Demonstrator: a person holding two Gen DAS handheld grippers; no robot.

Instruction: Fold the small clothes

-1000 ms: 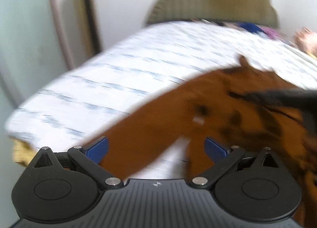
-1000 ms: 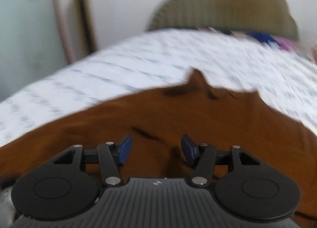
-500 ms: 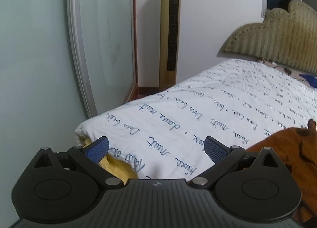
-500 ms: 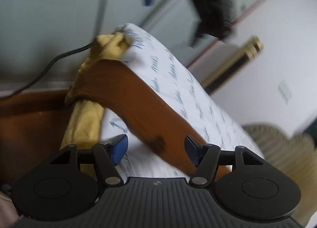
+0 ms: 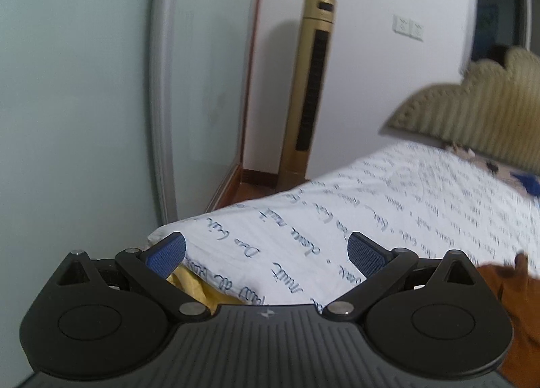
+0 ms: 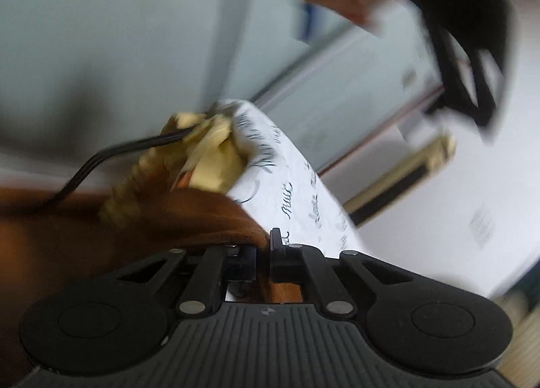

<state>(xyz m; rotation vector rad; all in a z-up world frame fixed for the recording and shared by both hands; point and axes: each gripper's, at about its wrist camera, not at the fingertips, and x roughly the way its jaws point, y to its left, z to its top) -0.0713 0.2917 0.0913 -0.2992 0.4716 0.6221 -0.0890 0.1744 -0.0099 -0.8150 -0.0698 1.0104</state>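
Note:
The brown garment [image 6: 189, 216] drapes over the near corner of the bed, and my right gripper [image 6: 263, 249] is rolled sideways and shut on its edge, with brown cloth pinched between the pads. In the left wrist view only a corner of the brown garment [image 5: 513, 293] shows at the right edge. My left gripper [image 5: 266, 253] hovers open over the bed's near left corner, nothing between its blue pads [image 5: 167, 251]. A hand carrying the other gripper [image 6: 469, 50] crosses the top of the right wrist view, blurred.
The bed [image 5: 388, 216] has a white sheet with blue script and a padded headboard [image 5: 489, 108]. Yellow bedding [image 6: 209, 155] bunches at the mattress corner, with a black cable [image 6: 101, 158] beside it. A gold tower fan [image 5: 307, 91] stands by the wall, next to a glass door [image 5: 202, 84].
My right gripper rolled sideways, swung to the bed's corner and shut on the brown garment's edge. My left gripper swung left off the garment toward the bed's corner and stayed open.

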